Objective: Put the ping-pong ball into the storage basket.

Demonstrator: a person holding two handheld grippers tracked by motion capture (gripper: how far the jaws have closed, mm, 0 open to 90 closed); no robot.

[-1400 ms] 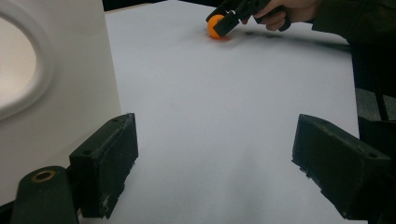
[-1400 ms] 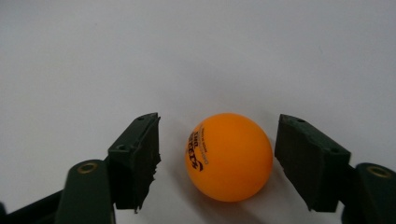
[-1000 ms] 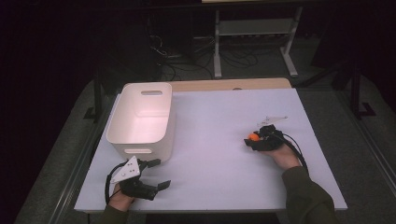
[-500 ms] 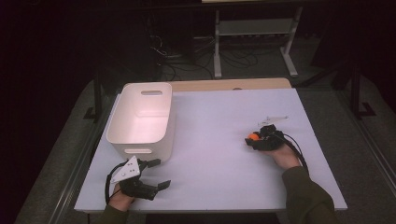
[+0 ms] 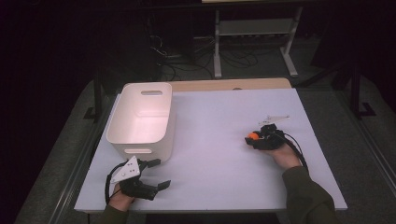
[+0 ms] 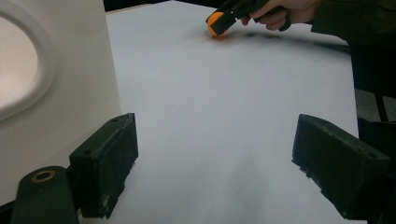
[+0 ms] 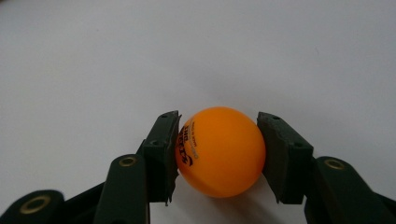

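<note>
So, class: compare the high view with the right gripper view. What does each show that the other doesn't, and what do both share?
High view alone: the white bin, the left gripper, open, and both forearms.

Right gripper view alone: dark print on the orange ball and its own jaws pressed against the ball's two sides.

Both: the ball held in the right gripper, over the white table.

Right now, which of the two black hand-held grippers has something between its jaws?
The right gripper: its jaws press on both sides of the small orange ball. The left gripper, beside the white plastic bin, is open and holds nothing.
</note>
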